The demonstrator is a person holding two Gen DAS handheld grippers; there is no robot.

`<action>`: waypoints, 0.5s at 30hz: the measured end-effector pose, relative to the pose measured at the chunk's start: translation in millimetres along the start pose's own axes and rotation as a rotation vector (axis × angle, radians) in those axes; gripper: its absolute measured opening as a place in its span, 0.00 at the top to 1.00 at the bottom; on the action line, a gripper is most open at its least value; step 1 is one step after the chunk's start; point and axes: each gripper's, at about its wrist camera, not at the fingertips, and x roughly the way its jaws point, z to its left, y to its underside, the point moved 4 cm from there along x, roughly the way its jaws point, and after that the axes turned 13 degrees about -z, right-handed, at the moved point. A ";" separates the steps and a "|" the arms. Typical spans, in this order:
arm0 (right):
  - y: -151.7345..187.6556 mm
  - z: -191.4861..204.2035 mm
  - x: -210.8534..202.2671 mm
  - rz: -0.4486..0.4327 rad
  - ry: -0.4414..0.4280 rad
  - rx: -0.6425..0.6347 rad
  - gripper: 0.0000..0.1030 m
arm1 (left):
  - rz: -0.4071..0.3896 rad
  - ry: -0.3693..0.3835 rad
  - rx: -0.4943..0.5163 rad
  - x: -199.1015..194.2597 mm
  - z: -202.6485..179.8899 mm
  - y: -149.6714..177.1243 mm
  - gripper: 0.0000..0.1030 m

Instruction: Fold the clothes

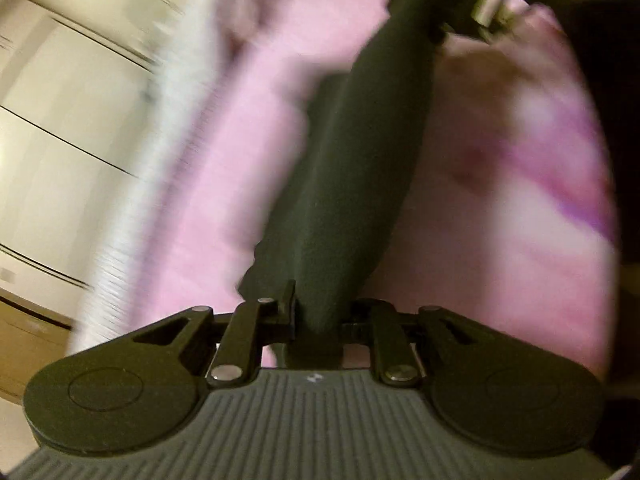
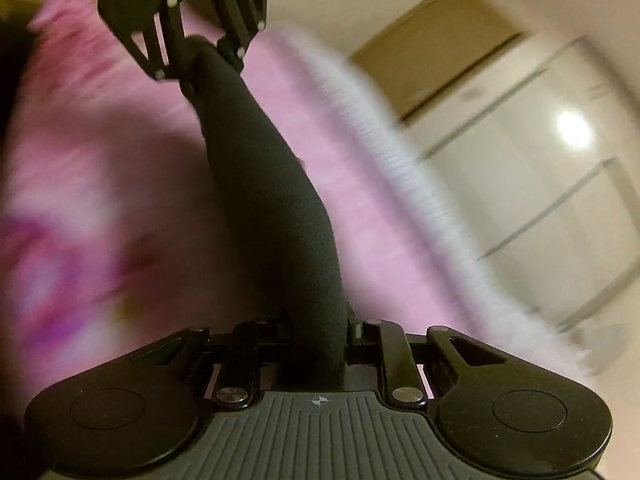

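A dark garment (image 1: pixel 344 184), rolled or bunched into one long band, is stretched between the two grippers above a pink bedspread (image 1: pixel 224 168). In the left wrist view the band comes out from between the jaws of the left gripper (image 1: pixel 316 320), which stand narrow and are pinched on one end of it; the cloth fills the gap and hides the fingertips. From there it runs up and away, slightly to the right, to the other tool at the top edge, which is blurred. In the right wrist view the same band leaves the narrow jaws of the right gripper (image 2: pixel 316 344), clamped on its other end, and rises leftward to the left gripper near the top, where it sits between that tool's finger links. The garment hangs clear of the bedspread along its length as far as the blur allows; whether its underside touches the cover I cannot tell.

Both tools face each other along the band, each tilted downward toward the bed, the garment taut rather than sagging. Hands holding the tools are out of frame.

The bedspread is pink with darker purple and white patches (image 2: pixel 44 264). A white fringed edge (image 2: pixel 404 176) borders it. Past it, pale wardrobe doors (image 2: pixel 532 184) with dark seams and a brown panel (image 2: pixel 436 52). Heavy motion blur on background in both views; grippers and garment stay fairly sharp.
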 end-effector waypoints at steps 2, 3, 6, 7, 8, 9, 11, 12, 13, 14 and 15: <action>9.2 30.6 -5.5 0.022 -0.010 -0.069 0.78 | -0.005 -0.039 0.004 -6.6 -28.7 11.5 0.84; 11.3 31.5 -10.2 0.033 0.007 -0.051 0.76 | -0.008 -0.065 -0.028 -12.7 -30.8 14.4 0.83; 17.2 29.3 -23.1 0.070 0.053 0.038 0.71 | -0.019 -0.077 -0.221 -25.8 -19.1 17.7 0.79; 19.5 24.7 -27.8 0.088 0.068 0.079 0.70 | -0.022 -0.075 -0.259 -31.0 -16.8 19.6 0.78; 21.7 20.2 -32.5 0.106 0.084 0.117 0.69 | -0.023 -0.073 -0.289 -36.3 -14.8 20.9 0.77; 23.4 15.5 -37.1 0.121 0.100 0.145 0.69 | -0.022 -0.071 -0.309 -41.7 -13.2 21.6 0.77; 20.6 8.5 -48.8 0.137 0.127 0.202 0.68 | -0.019 -0.080 -0.363 -54.7 -6.9 24.5 0.77; 20.1 6.4 -53.9 0.135 0.136 0.235 0.68 | -0.018 -0.086 -0.393 -61.7 -3.1 26.3 0.77; 13.3 1.7 -61.0 0.129 0.151 0.273 0.68 | -0.018 -0.096 -0.423 -66.9 1.0 27.9 0.77; 6.8 -1.2 -68.0 0.118 0.164 0.309 0.68 | -0.019 -0.111 -0.450 -69.8 5.5 29.3 0.77; 2.3 -4.7 -69.8 0.097 0.179 0.356 0.68 | -0.024 -0.125 -0.477 -75.3 11.5 31.2 0.77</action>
